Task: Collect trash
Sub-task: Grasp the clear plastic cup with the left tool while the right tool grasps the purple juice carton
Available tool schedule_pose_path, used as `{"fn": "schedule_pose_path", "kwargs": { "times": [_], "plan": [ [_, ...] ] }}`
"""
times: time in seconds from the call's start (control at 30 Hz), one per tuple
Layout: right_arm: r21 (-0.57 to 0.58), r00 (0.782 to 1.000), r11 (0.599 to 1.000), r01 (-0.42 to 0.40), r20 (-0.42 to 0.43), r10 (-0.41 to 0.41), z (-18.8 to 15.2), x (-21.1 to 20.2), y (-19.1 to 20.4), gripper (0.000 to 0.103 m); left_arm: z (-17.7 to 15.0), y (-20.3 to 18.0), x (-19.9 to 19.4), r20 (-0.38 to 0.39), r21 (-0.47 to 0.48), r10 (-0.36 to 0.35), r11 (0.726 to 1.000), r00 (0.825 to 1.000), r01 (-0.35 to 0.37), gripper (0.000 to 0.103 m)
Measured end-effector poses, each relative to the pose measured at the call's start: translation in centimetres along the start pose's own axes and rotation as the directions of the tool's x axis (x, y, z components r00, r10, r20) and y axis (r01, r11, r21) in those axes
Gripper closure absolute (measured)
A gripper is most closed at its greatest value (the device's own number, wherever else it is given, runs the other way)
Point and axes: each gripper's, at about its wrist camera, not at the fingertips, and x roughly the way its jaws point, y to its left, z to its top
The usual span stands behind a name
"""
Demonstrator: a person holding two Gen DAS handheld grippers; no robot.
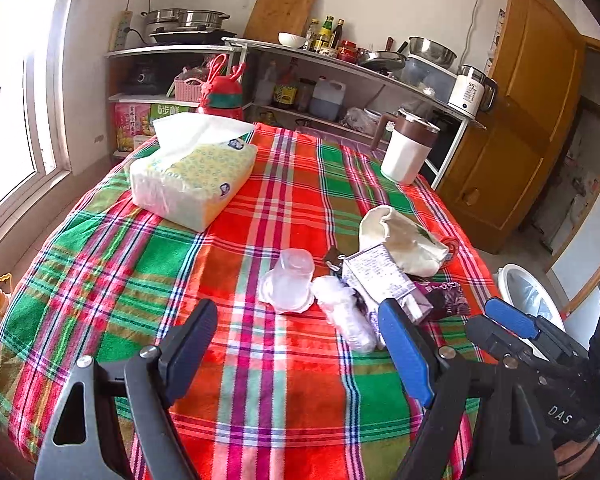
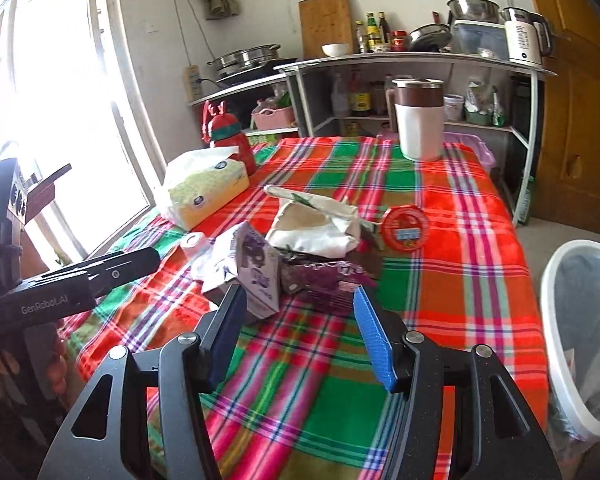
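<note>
The trash sits in a loose heap toward the right side of the table [image 1: 100,248], on the plaid cloth: an upturned clear plastic cup [image 1: 290,286], a crumpled clear wrapper [image 1: 346,314] just beside it, a small drink carton [image 2: 258,280] standing tilted, a dark purple snack wrapper [image 2: 324,276] touching the carton, and a crumpled paper bag [image 2: 316,224] behind them with a round red lid [image 2: 405,227] at its side. The white lined bin [image 2: 580,332] stands on the floor off the table's right edge. The right claw [image 2: 298,336] hangs wide and empty just short of the carton and purple wrapper — likely the first pick. The left claw [image 1: 300,356] is also spread wide, holding nothing, in front of the cup and clear wrapper. To do this well, I'd judge the right claw should go low and straddle one piece only, the carton across its flat faces, closing gently so it doesn't crush or drag the wrapper along. The tissue pack [image 1: 192,176], the white mug [image 2: 419,120] and the red bottle [image 2: 230,136] sit well apart and should be left alone.
</note>
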Motion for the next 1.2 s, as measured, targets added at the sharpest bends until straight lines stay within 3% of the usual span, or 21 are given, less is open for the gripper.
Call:
{"fn": "schedule_pose_path", "kwargs": {
  "times": [0.13,0.3,0.6,0.63,0.77,1.1,1.2],
  "plan": [
    [-0.017,0.998,0.999,-0.047,-0.032,0.047,0.4,1.8,1.7,0.041,-0.2,1.4,0.3,-0.008,-0.020,0.020,1.000,1.000,-0.020,0.019],
    [-0.057,0.995,0.997,-0.048,-0.088,0.042,0.9,4.3,3.1,0.041,-0.3,2.7,0.7,-0.021,-0.045,0.005,0.999,1.000,-0.006,0.019],
    [-0.062,0.989,0.998,0.020,-0.148,-0.029,1.0,6.4,2.5,0.041,0.0,2.9,2.0,-0.044,-0.053,-0.021,0.998,0.999,0.018,0.019],
    [-0.051,0.989,0.998,0.024,-0.142,-0.031,1.0,6.4,2.3,0.042,0.1,2.9,2.2,-0.046,-0.053,-0.027,0.998,0.999,0.025,0.019],
    [-0.010,0.991,0.999,0.030,-0.130,-0.031,1.2,5.8,1.5,0.063,0.3,2.6,3.2,-0.065,-0.049,-0.045,0.998,0.997,0.042,0.019],
    [0.040,0.994,0.998,0.045,-0.097,-0.041,0.7,4.6,0.6,0.065,0.7,1.4,5.3,-0.089,-0.037,-0.059,0.998,0.994,0.056,0.020],
    [0.056,0.995,0.998,0.039,-0.098,-0.033,0.4,4.3,0.3,0.065,0.8,1.4,6.0,-0.104,-0.047,-0.051,0.998,0.993,0.046,0.024]
  ]
}}
